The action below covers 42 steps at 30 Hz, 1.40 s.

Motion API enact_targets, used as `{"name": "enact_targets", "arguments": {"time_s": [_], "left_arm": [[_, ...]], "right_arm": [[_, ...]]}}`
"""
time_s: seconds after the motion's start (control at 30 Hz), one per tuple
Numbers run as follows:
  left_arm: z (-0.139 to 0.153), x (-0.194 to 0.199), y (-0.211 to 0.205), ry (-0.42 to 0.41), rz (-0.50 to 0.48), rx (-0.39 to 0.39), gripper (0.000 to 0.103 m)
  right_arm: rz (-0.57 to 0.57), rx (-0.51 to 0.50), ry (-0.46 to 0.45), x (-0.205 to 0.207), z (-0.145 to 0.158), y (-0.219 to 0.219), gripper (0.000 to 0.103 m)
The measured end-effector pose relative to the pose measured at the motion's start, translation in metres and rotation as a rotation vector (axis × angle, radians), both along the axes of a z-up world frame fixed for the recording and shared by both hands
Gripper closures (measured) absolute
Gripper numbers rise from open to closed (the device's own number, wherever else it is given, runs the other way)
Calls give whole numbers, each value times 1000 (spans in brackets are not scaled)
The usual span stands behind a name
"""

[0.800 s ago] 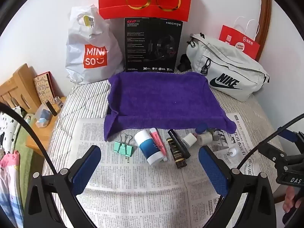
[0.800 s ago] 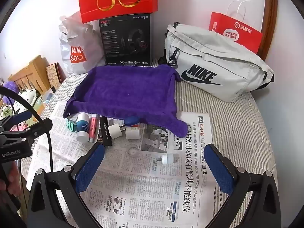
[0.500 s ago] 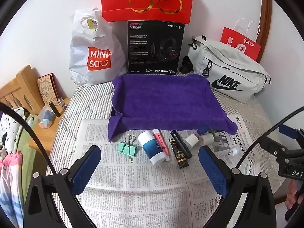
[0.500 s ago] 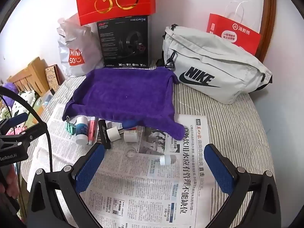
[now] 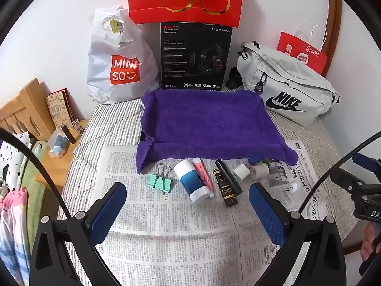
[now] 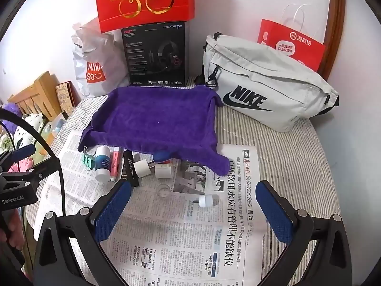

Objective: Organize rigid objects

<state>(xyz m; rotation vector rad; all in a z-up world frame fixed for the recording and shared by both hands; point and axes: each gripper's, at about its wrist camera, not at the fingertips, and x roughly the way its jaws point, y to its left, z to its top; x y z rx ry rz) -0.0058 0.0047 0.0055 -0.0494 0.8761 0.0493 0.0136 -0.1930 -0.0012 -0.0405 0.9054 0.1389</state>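
A: What are you facing, biggest first?

B: You're looking over a striped bed [image 5: 114, 128] carrying a spread newspaper [image 5: 171, 238] and a purple terry towel [image 5: 209, 124].

A: And the rigid items?

B: They're lying in a row on the newspaper along the towel's near edge: white-and-blue cylindrical bottle [image 5: 193, 181], black tube [image 5: 227, 181], mint-green binder clip [image 5: 160, 182].

A: Your grippers?

B: You're holding the left gripper [image 5: 188, 212] and right gripper [image 6: 193, 212] spread wide, both hovering empty.

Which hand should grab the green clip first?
Probably the left. In its view the green clip lies just ahead of the open left gripper, near its left finger. From the open right gripper the clip sits far off to the side.
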Motion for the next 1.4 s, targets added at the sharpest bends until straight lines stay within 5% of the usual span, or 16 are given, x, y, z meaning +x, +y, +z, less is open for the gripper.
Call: {"name": "enact_targets", "arguments": {"time_s": [1.4], "left_arm": [[4,-8,8,9,-6,29,0]], "right_arm": [[2,11,-6,-10,6,4,0]]}}
